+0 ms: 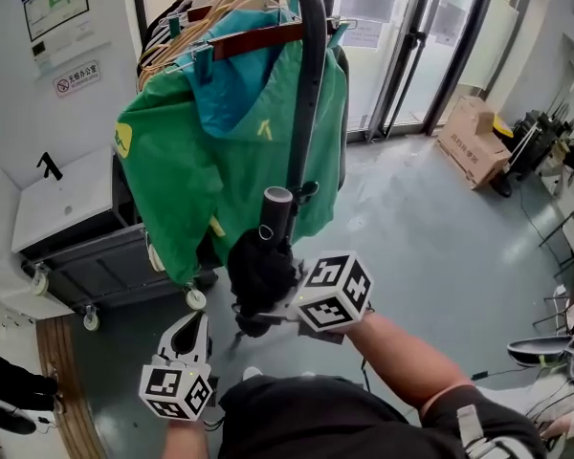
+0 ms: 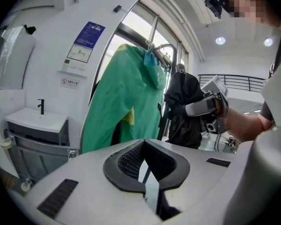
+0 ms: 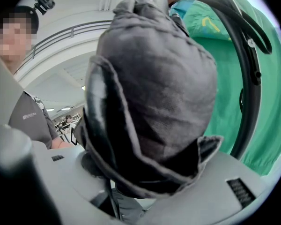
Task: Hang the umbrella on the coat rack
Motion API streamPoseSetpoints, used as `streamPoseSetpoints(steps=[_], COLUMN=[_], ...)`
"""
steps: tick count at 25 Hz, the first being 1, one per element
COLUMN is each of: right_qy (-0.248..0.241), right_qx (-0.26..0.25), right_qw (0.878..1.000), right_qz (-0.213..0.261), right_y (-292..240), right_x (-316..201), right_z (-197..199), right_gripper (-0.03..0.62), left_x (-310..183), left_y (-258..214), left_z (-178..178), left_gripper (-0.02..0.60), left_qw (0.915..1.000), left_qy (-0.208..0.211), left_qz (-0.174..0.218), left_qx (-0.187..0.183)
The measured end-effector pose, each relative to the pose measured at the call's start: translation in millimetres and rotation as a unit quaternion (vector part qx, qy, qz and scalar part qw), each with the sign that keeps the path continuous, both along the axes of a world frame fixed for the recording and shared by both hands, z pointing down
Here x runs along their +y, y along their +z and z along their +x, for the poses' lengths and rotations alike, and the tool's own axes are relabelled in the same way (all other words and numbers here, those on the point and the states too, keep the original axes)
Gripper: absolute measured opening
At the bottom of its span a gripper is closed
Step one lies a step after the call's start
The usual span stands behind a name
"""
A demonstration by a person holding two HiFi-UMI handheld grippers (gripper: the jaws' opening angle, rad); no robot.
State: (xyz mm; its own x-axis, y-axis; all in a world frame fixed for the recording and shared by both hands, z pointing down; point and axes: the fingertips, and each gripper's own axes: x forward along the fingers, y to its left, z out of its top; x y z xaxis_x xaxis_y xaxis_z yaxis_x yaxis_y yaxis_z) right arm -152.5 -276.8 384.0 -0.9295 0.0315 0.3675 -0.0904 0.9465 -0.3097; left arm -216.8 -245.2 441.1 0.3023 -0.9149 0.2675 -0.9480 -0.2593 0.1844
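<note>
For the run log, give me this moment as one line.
right gripper: jaws shut on folded umbrella | left gripper: empty | umbrella near coat rack, not yet hung

Left gripper (image 1: 186, 331), right gripper (image 1: 277, 304): pale grey shells, black-white marker cubes (image 1: 335, 292), black ribbed fingers (image 2: 126, 161); dark shirt (image 1: 306, 419).

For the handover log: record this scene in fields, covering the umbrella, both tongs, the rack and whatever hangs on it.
umbrella: black, folded, handle end up, held close to the rack's pole
right tongs: shut on the umbrella
left tongs: shut, nothing between them, low and to the left of the umbrella
coat rack: dark curved pole
green jacket: hangs on the rack
</note>
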Motion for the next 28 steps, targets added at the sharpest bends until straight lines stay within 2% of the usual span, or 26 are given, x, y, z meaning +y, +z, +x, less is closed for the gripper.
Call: streamPoseSetpoints(steps=[11,22,28], right_qy=[0.011,0.068,0.090], right_qx=[0.045,0.083,0.097], right_qw=[0.998,0.989,0.986], right_qz=[-0.047,-0.105,-0.100], right_y=[62,143,167], right_x=[13,10,1], right_z=[18,47,54], right_gripper=[0.239,0.239,0.239], left_x=[-3,-9,-16], left_y=[9,24,21], left_z=[14,32,41], left_gripper=[0.015,0.015,0.015], left_qw=[0.9999,0.9990,0.9986], left_qy=[0.007,0.028,0.043], left_qz=[-0.013,-0.035,-0.031], left_qx=[-0.004,-0.006,-0.010])
